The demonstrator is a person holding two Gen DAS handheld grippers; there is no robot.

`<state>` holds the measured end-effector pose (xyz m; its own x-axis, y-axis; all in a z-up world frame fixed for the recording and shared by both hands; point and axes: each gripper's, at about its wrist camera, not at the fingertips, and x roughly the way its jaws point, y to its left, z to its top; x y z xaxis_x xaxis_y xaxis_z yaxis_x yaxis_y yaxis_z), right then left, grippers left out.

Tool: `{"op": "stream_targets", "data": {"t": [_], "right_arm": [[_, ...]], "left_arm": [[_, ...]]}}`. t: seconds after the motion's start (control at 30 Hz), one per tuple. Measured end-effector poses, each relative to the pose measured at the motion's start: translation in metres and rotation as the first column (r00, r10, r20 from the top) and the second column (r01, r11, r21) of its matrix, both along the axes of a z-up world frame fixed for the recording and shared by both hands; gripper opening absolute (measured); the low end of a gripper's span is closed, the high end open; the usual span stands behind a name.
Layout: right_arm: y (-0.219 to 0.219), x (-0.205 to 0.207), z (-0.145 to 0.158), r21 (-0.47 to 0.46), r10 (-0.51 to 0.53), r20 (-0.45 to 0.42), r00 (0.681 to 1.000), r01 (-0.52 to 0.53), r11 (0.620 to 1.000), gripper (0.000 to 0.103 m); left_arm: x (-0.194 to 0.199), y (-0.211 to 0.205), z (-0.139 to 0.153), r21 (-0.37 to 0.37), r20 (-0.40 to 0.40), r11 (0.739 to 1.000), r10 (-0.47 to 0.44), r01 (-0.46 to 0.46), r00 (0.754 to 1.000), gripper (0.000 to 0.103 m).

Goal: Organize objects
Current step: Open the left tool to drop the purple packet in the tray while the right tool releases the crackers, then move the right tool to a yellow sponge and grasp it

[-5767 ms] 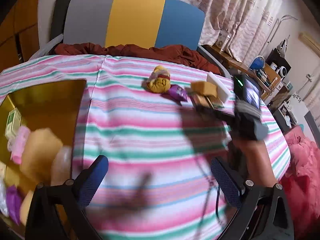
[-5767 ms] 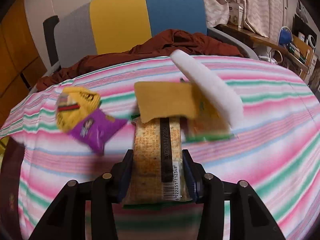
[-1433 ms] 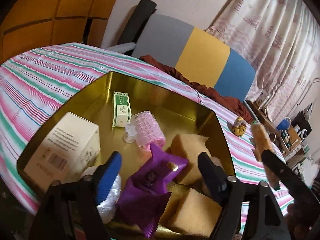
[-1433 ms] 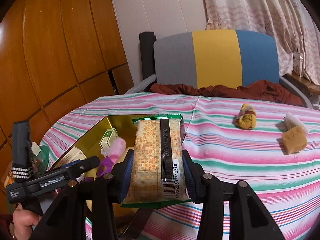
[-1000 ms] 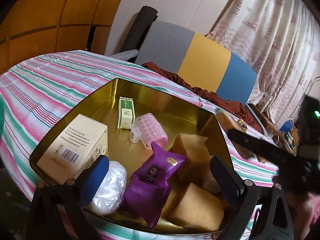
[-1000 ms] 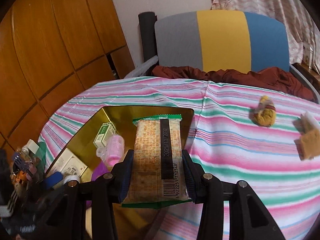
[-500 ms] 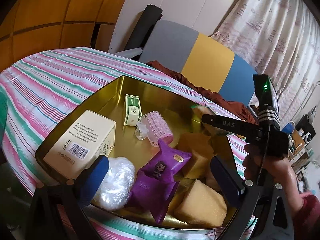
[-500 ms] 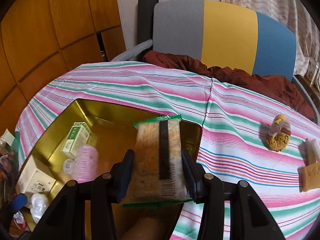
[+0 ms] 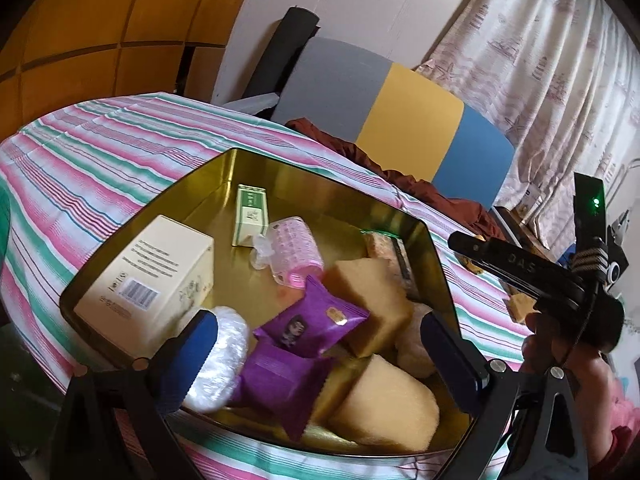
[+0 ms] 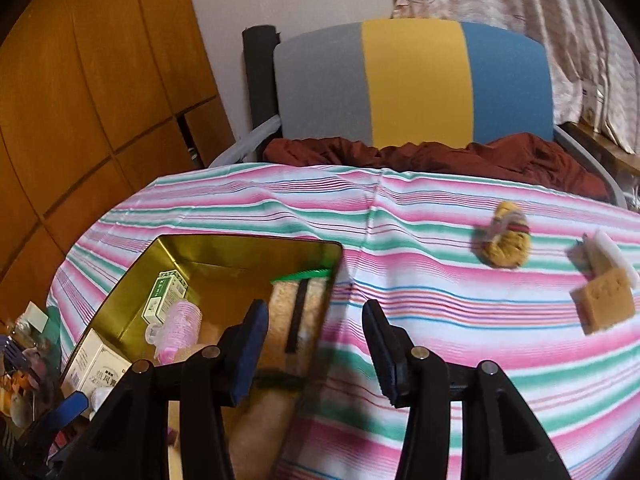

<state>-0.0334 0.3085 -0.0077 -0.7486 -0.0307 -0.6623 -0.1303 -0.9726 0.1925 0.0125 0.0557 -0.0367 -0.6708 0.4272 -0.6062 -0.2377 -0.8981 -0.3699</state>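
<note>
1. Now the cracker pack (image 10: 298, 312) lies down in the gold tin (image 10: 120, 300), by its right wall. Half a second ago the right gripper (image 10: 316, 348) was squeezing it. Its jaws have just been opening, and nothing is between them now.
2. On the left side, the left gripper (image 9: 316, 356) hangs over the near end of the tin. Its blue pads stand wide apart and hold nothing. Under it sit a white box (image 9: 148, 280), a pink roller (image 9: 294, 250), purple packets (image 9: 312, 324) and tan sponges (image 9: 384, 404).
3. In the middle, the cracker pack points its long side away from the right gripper, toward the far wall of the tin. It lies just ahead of the left pad of that gripper, and a bit lower.
4. On the right, three things are left on the striped cloth (image 10: 420, 304): a yellow toy (image 10: 506, 242), a brown block (image 10: 606, 300) and a white piece (image 10: 616, 258) touching it. They lie ahead and to the right of the right gripper, well apart from the tin.
5. I think the right gripper is nearer to them, so it should get the next one. It would swing right and reach out. The brown block lies slanted, so the jaws may need to turn a little.
</note>
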Motion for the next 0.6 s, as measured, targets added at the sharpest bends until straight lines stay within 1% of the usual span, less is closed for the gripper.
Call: {"op": "stream_targets", "data": {"t": [0.17,0.3,0.47,0.6], "right_arm": [[0.013,0.017,-0.003,-0.010,-0.038,0.000,0.999,0.038,0.999,0.049],[0.027,0.028,-0.015,-0.028,-0.070,0.030,0.997,0.071,0.997,0.049],[0.046,0.046,-0.030,-0.039,-0.116,0.062,0.991,0.119,0.992,0.049],[0.061,0.062,-0.040,-0.036,-0.152,0.070,0.986,0.155,0.987,0.049]], "left_arm": [[0.005,0.008,0.003,-0.008,-0.011,1.000,-0.015,0.015,1.000,0.103],[0.009,0.015,0.004,0.000,-0.010,0.999,-0.040,0.040,0.999,0.103],[0.015,0.027,0.005,-0.013,-0.008,0.997,-0.072,0.072,0.997,0.103],[0.021,0.039,0.008,-0.025,-0.018,0.994,-0.109,0.108,0.994,0.103]]}}
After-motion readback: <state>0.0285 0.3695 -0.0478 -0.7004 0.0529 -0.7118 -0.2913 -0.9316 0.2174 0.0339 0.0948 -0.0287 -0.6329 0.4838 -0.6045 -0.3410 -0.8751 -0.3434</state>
